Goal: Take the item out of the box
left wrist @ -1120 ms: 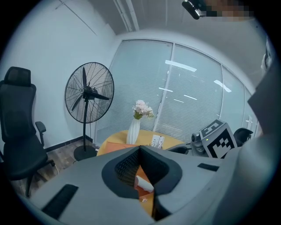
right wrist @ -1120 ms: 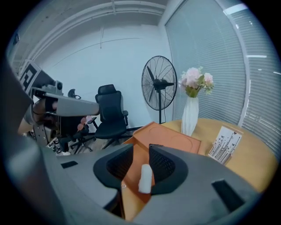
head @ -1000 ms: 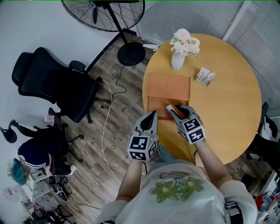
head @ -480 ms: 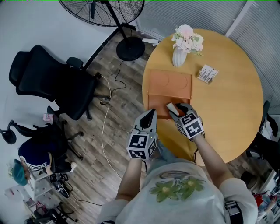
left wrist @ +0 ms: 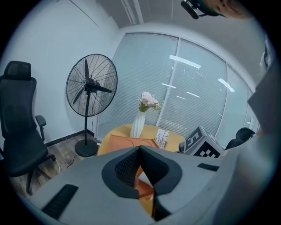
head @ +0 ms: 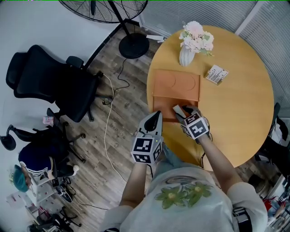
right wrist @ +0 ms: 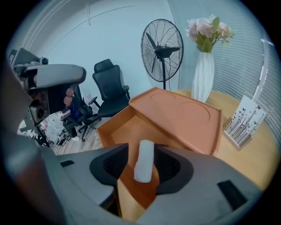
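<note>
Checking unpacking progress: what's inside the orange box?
One white oblong item, between the right gripper's opening jaws. The orange box's other visible floor is bare; the gripper's body hides the near corner.

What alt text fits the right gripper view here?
The right gripper is opening its fingers around a small white item over an open orange box on a wooden table. Behind stand a vase of flowers, a fan and an office chair.

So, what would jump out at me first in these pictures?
The open orange box on the round wooden table, with the right claw at its near edge: its jaws are opening around a small white item. Beyond the box stands a white vase of pink flowers, and a big black fan on the floor.
</note>
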The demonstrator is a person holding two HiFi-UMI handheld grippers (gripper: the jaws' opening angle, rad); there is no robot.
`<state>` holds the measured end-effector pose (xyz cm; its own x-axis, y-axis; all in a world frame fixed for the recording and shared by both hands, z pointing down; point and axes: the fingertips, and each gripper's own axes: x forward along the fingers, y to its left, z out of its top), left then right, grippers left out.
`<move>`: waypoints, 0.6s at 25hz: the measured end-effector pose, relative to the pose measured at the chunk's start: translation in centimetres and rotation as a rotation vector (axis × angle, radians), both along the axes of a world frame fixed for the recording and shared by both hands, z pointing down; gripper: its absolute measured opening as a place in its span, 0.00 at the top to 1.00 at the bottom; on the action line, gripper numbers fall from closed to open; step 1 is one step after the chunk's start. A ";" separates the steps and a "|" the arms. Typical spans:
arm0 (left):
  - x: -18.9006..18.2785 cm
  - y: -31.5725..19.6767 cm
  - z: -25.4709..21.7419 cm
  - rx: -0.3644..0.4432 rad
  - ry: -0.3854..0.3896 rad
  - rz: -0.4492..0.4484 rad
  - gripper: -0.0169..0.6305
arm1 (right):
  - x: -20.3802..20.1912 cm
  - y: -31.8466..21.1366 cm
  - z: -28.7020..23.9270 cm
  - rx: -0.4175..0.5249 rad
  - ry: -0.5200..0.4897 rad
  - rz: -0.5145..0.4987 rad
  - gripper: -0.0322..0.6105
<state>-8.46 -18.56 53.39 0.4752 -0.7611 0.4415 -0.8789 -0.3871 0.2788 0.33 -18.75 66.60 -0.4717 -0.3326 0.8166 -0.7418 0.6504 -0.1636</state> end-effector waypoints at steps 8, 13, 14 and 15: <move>-0.8 -0.5 1.0 -0.022 -0.002 -0.018 0.96 | -0.1 0.0 2.3 -0.069 0.061 -0.014 0.66; -0.8 -0.7 1.2 -0.031 0.000 -0.015 0.96 | 0.0 -0.2 3.2 -0.088 0.097 -0.015 0.66; -0.8 -0.7 1.2 -0.031 0.000 -0.014 0.96 | 0.0 -0.3 3.3 -0.085 0.106 -0.021 0.66; -0.8 -0.8 1.3 -0.031 0.001 -0.014 0.96 | 0.0 -0.3 3.4 -0.085 0.115 -0.027 0.66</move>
